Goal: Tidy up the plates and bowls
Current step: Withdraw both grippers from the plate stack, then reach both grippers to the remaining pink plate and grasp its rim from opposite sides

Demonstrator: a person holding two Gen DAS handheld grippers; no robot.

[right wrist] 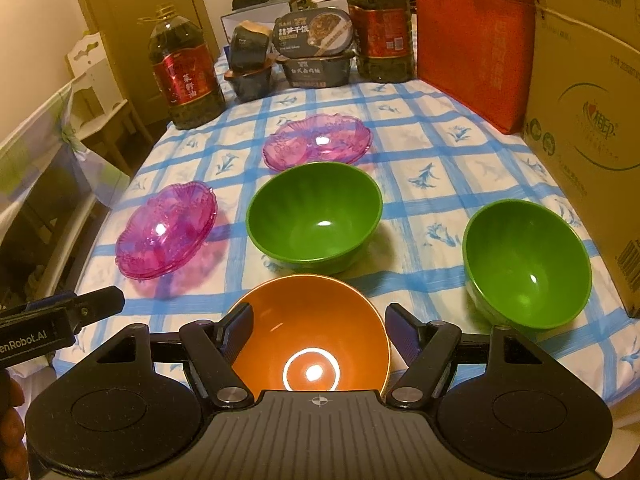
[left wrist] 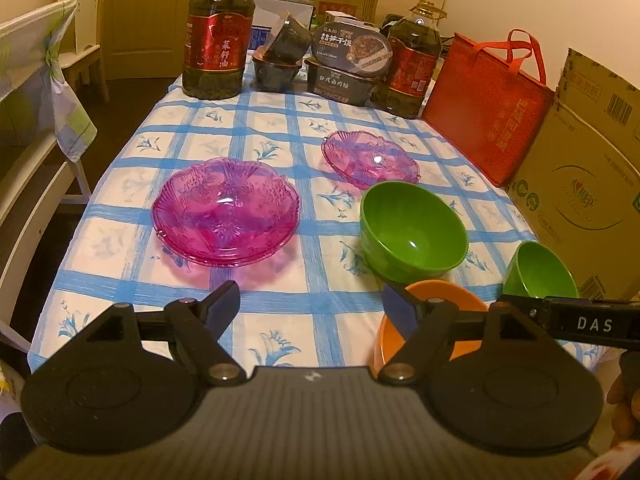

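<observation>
On the blue-checked tablecloth (left wrist: 276,304) lies a stack of pink glass plates (left wrist: 226,212), also seen in the right wrist view (right wrist: 166,232). A single pink plate (left wrist: 370,159) (right wrist: 318,147) lies farther back. Two green bowls stand upright: one mid-table (left wrist: 414,232) (right wrist: 314,216), one at the right (left wrist: 540,270) (right wrist: 526,262). An orange bowl (left wrist: 432,324) (right wrist: 310,336) stands at the front edge. My left gripper (left wrist: 312,300) is open and empty above the front edge. My right gripper (right wrist: 320,328) is open, its fingers either side of the orange bowl.
Two big oil bottles (left wrist: 218,32) (left wrist: 412,60), stacked food containers (left wrist: 346,64), a red bag (left wrist: 488,112) and a cardboard box (left wrist: 588,184) line the back and right side. A white chair (left wrist: 48,80) stands left of the table.
</observation>
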